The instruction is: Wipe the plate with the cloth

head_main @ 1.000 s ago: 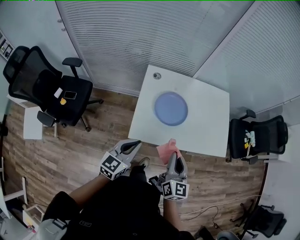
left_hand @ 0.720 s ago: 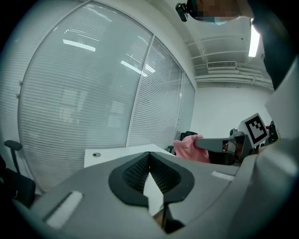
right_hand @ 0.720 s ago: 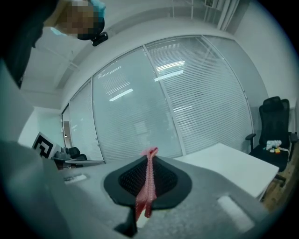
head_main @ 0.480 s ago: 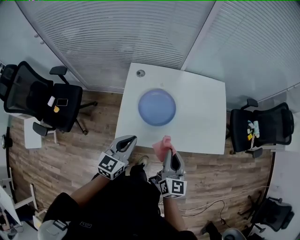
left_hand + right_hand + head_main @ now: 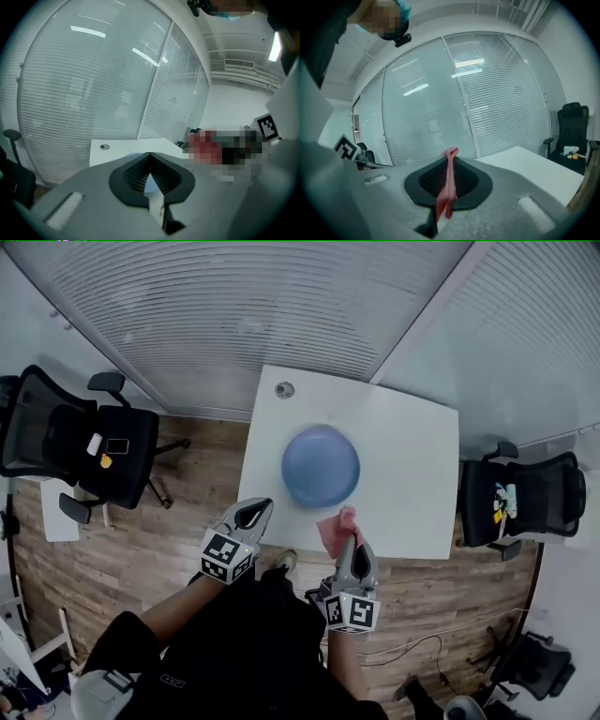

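The blue plate point(image 5: 321, 466) lay flat on the white table point(image 5: 412, 474), toward its near left part and apart from every edge. Just beside the plate's near right rim, over the table's near edge, hung the pink cloth point(image 5: 339, 528), clear of the plate. The right gripper point(image 5: 350, 540) had its jaws closed on the cloth point(image 5: 449, 187), which stood as a thin folded strip between the ribbed pads point(image 5: 464, 180) and poked out past the tips. The left gripper point(image 5: 264, 506) was held off the table's near left side, over the wooden floor point(image 5: 159, 540), with its jaws pressed together and nothing between them. A small round fitting point(image 5: 284, 389) sat in the table's far left corner. A black office chair point(image 5: 84, 442) stood well to the left and another chair point(image 5: 520, 498) just beside the table's right edge, with slatted blinds point(image 5: 262, 306) behind
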Tool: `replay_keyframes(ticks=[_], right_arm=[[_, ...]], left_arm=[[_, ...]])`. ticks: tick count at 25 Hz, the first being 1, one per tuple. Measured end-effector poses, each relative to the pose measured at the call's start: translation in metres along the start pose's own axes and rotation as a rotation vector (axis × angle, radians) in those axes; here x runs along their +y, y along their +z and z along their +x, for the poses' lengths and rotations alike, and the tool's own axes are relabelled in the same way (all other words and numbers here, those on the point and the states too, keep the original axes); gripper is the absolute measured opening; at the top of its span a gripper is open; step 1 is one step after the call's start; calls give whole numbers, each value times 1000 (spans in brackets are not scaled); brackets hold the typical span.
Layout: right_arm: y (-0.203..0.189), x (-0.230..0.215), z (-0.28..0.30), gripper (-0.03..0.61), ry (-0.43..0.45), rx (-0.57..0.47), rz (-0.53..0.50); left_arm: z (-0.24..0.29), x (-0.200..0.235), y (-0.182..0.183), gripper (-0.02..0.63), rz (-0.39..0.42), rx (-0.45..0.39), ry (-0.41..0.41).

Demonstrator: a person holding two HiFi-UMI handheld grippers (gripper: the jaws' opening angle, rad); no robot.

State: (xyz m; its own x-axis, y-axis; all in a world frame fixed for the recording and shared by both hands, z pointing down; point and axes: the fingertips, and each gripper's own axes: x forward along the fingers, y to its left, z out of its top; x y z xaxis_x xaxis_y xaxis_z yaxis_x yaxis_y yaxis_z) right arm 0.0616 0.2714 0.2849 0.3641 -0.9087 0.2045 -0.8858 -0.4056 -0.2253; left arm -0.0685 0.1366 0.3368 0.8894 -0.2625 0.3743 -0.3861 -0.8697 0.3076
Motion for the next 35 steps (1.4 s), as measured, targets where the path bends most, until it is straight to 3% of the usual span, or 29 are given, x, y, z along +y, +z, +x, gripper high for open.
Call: replay_keyframes(ticks=[10, 15, 19, 24, 35], right_arm=[[23, 31, 77, 12, -70, -18, -45], [27, 38, 96, 12, -104, 1, -85], [29, 39, 113, 12, -82, 6, -128], [24, 27, 134, 12, 4, 28, -122], [5, -3, 185, 12, 297, 112, -114]], left_arm=[[46, 54, 25, 2, -54, 31, -147], [57, 69, 11, 2, -88, 95, -204], [73, 74, -10, 2, -109, 155, -212], [90, 72, -32, 2, -153, 198, -148], [118, 85, -66, 12, -289, 183, 142]])
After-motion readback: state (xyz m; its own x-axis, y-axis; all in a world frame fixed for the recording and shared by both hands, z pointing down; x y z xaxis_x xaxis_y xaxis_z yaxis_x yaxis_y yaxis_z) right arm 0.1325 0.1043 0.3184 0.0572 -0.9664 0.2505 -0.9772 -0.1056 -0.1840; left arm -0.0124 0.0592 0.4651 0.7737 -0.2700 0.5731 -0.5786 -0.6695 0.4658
